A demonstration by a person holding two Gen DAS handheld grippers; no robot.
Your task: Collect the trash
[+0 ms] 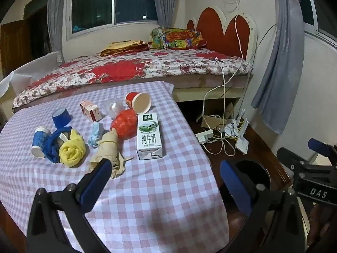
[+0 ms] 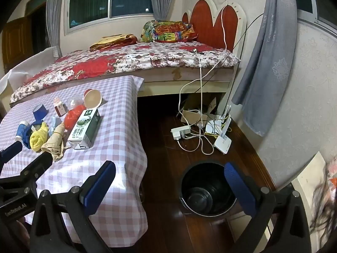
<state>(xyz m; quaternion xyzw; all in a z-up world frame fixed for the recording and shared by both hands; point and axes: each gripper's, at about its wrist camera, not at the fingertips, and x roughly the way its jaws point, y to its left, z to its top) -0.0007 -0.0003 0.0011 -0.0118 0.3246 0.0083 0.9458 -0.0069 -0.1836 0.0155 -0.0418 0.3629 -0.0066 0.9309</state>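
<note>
Trash lies on the checked table: a milk carton, a red paper cup on its side, a red plastic bag, crumpled beige paper, a yellow rag, blue cups and a small red-white box. My left gripper is open and empty over the table's near right part. My right gripper is open and empty, above a black bin on the floor. The carton also shows in the right wrist view.
A bed stands behind the table. Cables, a power strip and a white router lie on the wooden floor by the wall. A grey curtain hangs at the right.
</note>
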